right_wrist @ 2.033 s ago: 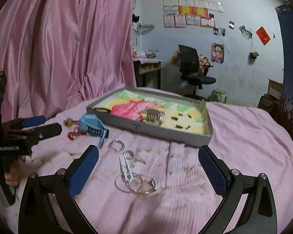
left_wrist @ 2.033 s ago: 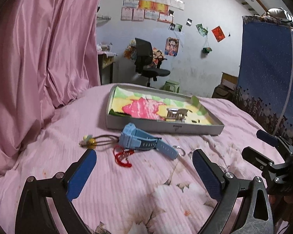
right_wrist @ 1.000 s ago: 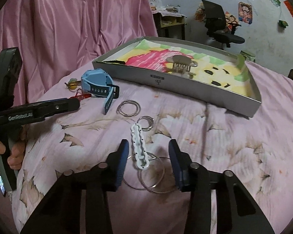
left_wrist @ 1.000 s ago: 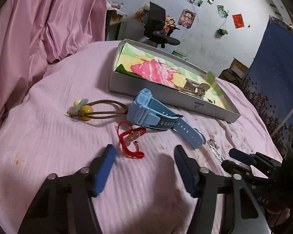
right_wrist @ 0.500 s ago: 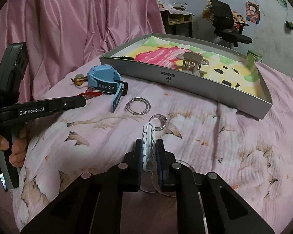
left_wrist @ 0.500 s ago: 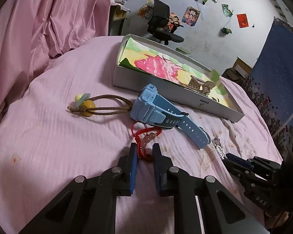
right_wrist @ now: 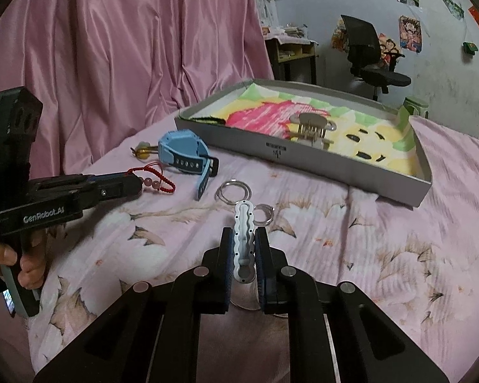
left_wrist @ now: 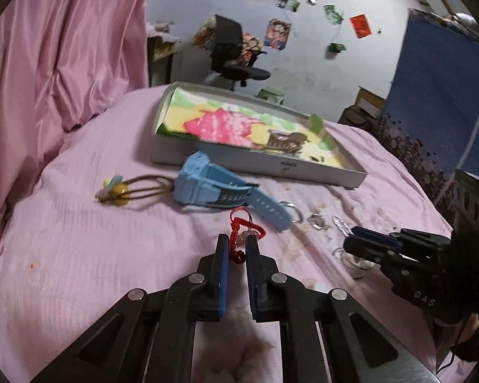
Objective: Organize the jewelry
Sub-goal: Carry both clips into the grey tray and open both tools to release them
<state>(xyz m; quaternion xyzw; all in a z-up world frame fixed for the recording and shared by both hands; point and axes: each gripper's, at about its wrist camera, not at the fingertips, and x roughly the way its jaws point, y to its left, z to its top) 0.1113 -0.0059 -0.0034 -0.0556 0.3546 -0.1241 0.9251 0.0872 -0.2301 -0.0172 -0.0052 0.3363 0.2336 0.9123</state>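
A pink bedspread (right_wrist: 383, 239) printed with pale flowers covers the bed, a pink satin curtain (right_wrist: 127, 48) hangs behind it, a black office chair (right_wrist: 367, 54) stands by a cluttered wooden desk (right_wrist: 290, 48), posters (left_wrist: 276, 33) dot the white wall, and a dark blue starry cloth (left_wrist: 437, 73) hangs nearby.

Red cord bracelet (left_wrist: 239, 239), light-blue watch (left_wrist: 207, 185)

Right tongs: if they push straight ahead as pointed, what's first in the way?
Likely the small metal ring just past the white clip held in the right tongs; beyond it, the grey tray. Depth is uncertain.
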